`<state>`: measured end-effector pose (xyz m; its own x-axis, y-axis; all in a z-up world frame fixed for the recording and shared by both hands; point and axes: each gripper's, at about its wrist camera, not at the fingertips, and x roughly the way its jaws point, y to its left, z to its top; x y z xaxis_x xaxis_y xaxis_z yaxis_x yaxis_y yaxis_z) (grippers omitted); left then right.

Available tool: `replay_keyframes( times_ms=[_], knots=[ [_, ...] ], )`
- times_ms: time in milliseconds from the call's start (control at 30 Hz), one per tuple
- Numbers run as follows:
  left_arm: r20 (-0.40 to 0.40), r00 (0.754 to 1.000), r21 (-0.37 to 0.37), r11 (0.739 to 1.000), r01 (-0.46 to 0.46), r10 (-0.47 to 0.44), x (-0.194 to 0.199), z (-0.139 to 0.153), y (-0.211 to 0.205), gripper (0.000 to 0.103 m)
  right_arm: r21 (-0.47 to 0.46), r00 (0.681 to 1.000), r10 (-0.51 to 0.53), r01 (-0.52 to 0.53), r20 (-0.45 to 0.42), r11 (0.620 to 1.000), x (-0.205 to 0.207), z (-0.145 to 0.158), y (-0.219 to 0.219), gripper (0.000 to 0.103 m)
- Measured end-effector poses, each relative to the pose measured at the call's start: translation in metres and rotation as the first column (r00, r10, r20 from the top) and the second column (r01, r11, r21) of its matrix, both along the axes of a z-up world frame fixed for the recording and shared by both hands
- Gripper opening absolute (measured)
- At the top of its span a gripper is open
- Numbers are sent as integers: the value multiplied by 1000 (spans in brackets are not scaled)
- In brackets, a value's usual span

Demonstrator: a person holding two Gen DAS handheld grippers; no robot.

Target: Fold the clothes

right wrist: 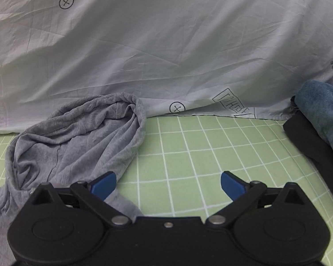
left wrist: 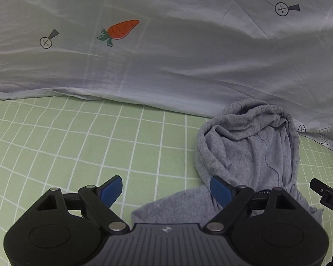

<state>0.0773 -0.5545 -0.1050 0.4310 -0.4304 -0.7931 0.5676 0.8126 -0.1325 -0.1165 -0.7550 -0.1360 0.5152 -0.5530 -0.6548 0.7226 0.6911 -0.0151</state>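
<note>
On the green checked sheet (left wrist: 77, 137), just in front of the white carrot-print duvet (left wrist: 166, 66), your grey garment (left wrist: 248, 146) lies in a rumpled heap — its far end bunched up against the duvet's edge, its near end trailing flat toward you. Your left gripper (left wrist: 166, 190) stands with its blue pads wide apart and nothing clamped; its right-hand pad overlaps the garment's near edge in the picture, though contact can't be confirmed. Your right gripper (right wrist: 168, 185) is likewise spread wide and empty, hanging over bare sheet just right of the garment, its left pad near the cloth's edge. Both sit flanking the garment's near end, likely so you can pinch two points and spread it flat before folding. Well right of the garment, a blue towel (right wrist: 322, 110) rests on a black cloth (right wrist: 308, 141) — apparently a separate pile.
</note>
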Motion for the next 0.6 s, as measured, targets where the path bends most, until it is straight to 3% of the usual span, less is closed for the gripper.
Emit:
replay_keyframes(
  times_ms=[200,367,500,600],
  knots=[
    [-12,999,-24,999,45,-46,32,-24,-55,87,58,999,25,-23,-21,998,40,-23,-38,102],
    [77,993,74,994,85,-91,42,-36,-89,87,84,999,38,-38,3,996,57,-30,-58,103],
    [102,994,42,999,34,-39,52,-32,-88,87,73,999,32,-32,-3,997,66,-27,-65,103],
    [124,992,51,998,-40,34,64,-30,-82,87,-1,997,-12,12,-82,1000,73,-26,-68,102]
  ],
)
